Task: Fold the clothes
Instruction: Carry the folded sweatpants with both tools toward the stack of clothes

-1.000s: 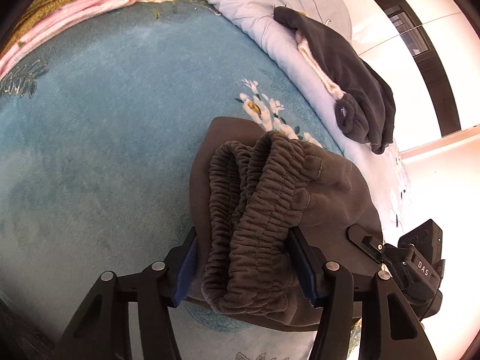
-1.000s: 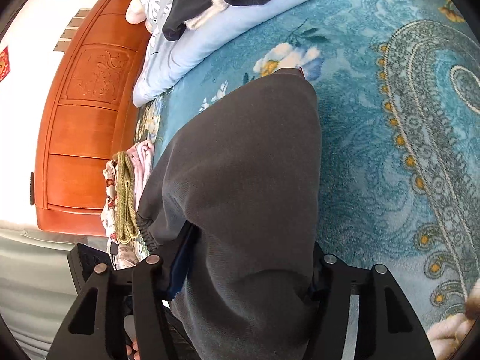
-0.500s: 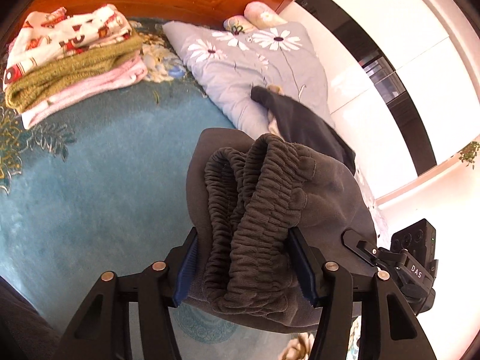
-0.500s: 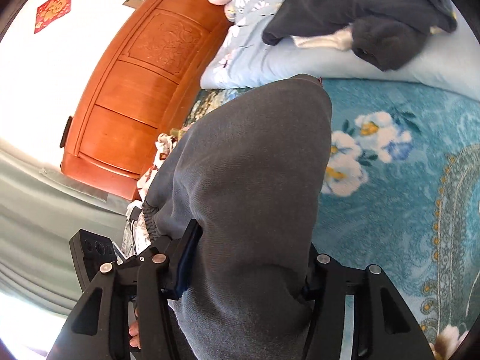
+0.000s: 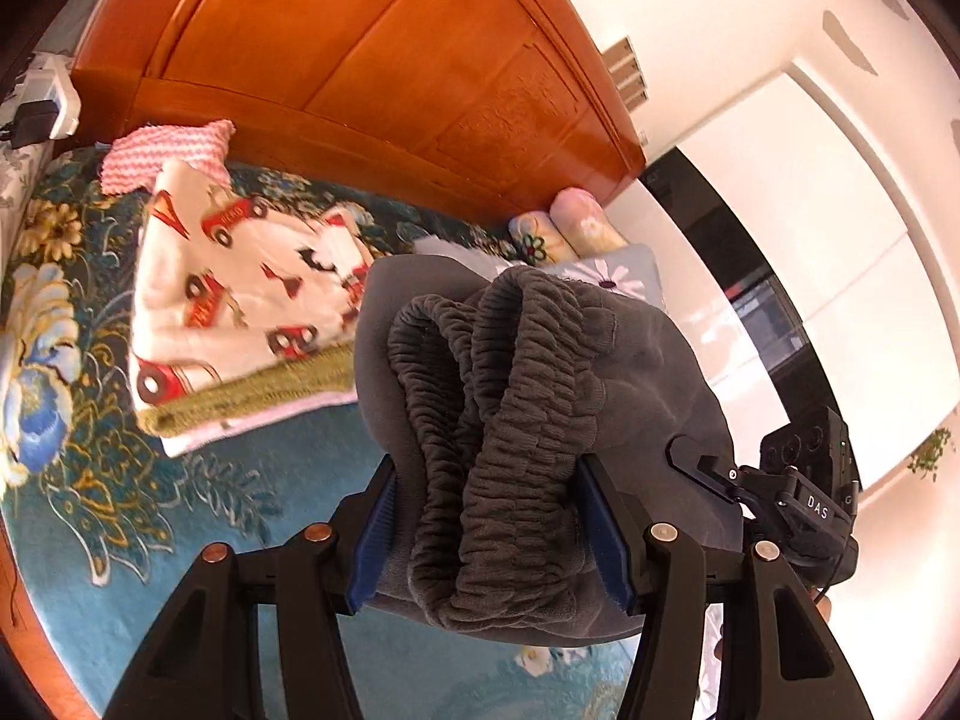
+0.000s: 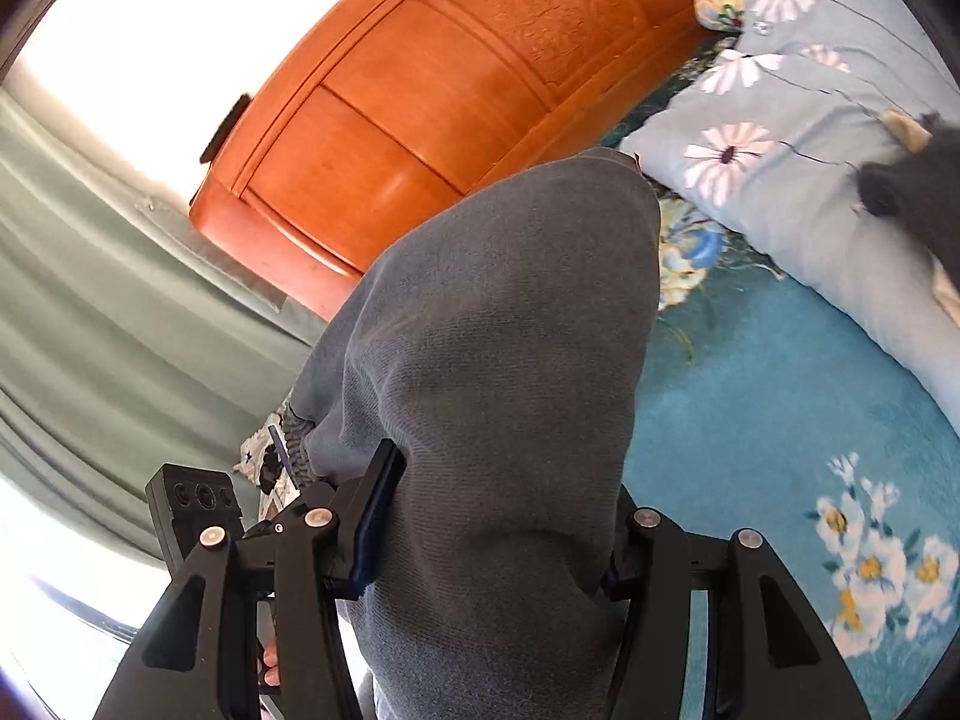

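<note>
Right now both grippers carry the folded grey sweatpants [image 5: 540, 420] above the bed [image 5: 198, 498]. The left gripper [image 5: 489, 534] is clamped on the bunched elastic waistband [image 5: 498, 456]; the right gripper [image 6: 498, 534] is closed around the smooth folded legs. A stack of folded clothes [image 5: 240, 306] lies ahead by the wooden headboard [image 5: 372, 72]. To land the bundle neatly, I'd keep both grips level and equally firm, lower it squarely onto the stack, and only then let go, so the fold doesn't spill open.
</note>
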{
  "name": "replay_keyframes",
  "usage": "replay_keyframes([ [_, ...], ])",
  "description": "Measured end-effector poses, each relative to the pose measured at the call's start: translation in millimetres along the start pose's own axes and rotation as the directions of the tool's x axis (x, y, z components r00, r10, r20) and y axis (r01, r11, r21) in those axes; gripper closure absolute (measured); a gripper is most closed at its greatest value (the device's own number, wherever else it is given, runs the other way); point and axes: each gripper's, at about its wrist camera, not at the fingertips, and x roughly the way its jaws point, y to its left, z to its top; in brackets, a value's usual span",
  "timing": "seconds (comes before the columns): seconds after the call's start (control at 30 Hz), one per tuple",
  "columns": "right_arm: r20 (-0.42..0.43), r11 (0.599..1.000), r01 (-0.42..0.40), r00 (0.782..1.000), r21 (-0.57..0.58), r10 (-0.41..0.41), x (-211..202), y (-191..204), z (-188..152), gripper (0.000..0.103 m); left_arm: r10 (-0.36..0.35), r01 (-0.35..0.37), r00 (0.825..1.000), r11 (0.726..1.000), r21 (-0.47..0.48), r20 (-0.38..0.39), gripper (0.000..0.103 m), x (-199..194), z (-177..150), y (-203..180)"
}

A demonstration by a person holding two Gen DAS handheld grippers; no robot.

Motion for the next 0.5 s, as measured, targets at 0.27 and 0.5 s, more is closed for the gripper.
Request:
replay_keyframes([
  [0.27, -0.156, 0.988, -0.082, 0.986, -0.131, 0.061, 135.2, 50.7, 99.1, 0.048, 0.082, -0.075, 0.991, 0.995, -0.071, 0.101, 0.043, 7.3, 94.1, 79.9],
  [0.5, -0.28, 0.981, -0.105, 0.958, -0.163, 0.056, 236.3, 39.7, 148.9, 0.048, 0.167, -0.154, 0.983, 0.976, -0.155, 0.076, 0.043, 53.3, 115.4, 145.1],
])
